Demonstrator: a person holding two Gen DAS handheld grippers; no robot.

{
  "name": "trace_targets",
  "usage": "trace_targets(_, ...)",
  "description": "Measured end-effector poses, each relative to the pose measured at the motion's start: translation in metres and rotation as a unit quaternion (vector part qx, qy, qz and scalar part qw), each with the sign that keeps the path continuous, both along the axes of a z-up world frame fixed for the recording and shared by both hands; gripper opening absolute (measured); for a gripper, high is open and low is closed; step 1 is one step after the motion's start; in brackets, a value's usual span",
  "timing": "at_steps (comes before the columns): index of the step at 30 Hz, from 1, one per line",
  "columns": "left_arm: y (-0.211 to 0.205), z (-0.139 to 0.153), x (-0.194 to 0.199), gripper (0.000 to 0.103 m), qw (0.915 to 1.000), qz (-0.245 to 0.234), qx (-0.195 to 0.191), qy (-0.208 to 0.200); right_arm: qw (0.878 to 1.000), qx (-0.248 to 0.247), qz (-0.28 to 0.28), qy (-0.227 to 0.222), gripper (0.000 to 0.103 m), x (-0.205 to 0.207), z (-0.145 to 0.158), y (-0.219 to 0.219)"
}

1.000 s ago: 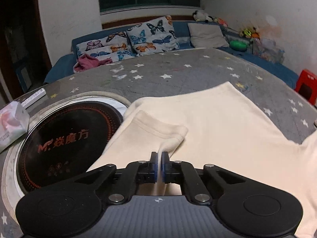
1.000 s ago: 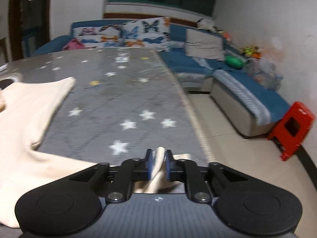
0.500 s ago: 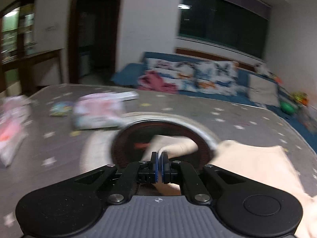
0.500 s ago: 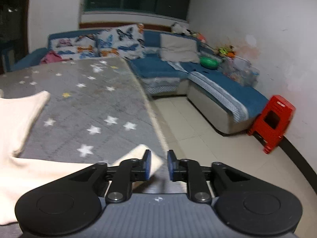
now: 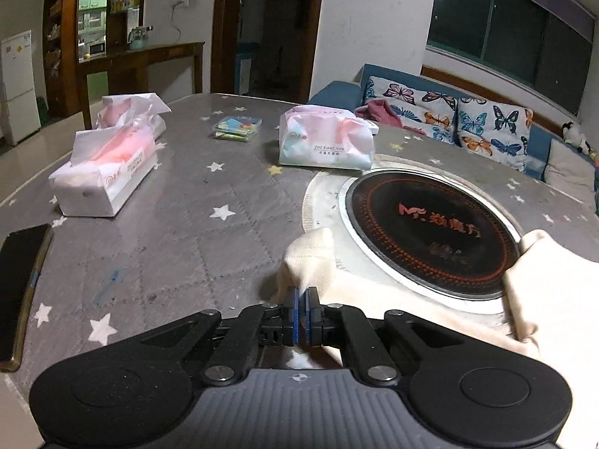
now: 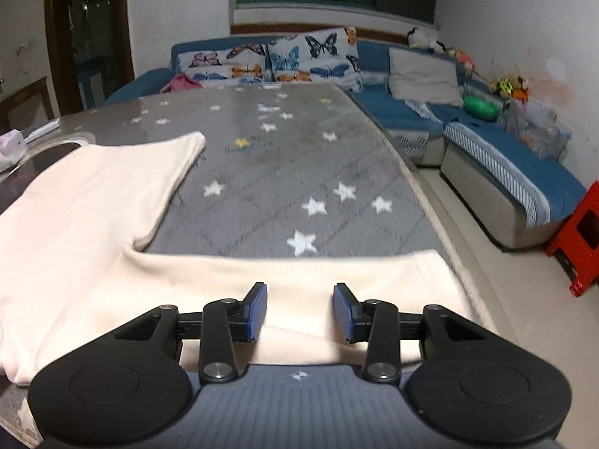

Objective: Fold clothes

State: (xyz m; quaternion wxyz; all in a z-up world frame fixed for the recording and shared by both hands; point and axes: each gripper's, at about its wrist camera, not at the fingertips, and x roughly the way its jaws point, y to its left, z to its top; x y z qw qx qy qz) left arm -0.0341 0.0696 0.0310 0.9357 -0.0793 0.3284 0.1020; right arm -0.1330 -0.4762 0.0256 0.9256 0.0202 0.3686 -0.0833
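A cream long-sleeved shirt lies spread on the grey star-patterned table. My left gripper is shut on the end of the shirt's left sleeve, stretched out beside the round black cooktop. The shirt body bunches at the right of the left wrist view. My right gripper is open just above the right sleeve, which lies flat along the table's front right edge.
Tissue packs, a small colourful box and a black phone lie on the table's left part. A blue sofa and a red stool stand to the right beyond the table edge.
My left gripper swung left, pulling the left sleeve out past the cooktop. My right gripper opened and let go of the right sleeve, which now lies flat.
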Motion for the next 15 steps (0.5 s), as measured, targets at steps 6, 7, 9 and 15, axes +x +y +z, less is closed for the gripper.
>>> trace_targets(6, -0.006, 0.012, -0.006, 0.009, 0.9999, -0.007, -0.005, -0.01, 1.0, 0.004, -0.022, 0.007, 0.041, -0.008, -0.002, -0.014)
trace_targets(7, -0.01, 0.015, -0.007, 0.009, 0.9997, -0.019, -0.009, -0.015, 1.0, 0.003, -0.026, 0.008, 0.041, -0.01, -0.003, -0.016)
trace_targets(9, -0.021, 0.023, -0.011, 0.009, 0.9985, -0.046, -0.016, -0.023, 0.999, 0.005, -0.039, 0.01, 0.041, -0.012, -0.003, -0.022)
trace_targets(15, -0.074, 0.026, -0.006, 0.009, 0.9878, -0.151, -0.034, -0.014, 0.999, 0.004, -0.049, 0.002, 0.041, -0.009, 0.001, -0.026)
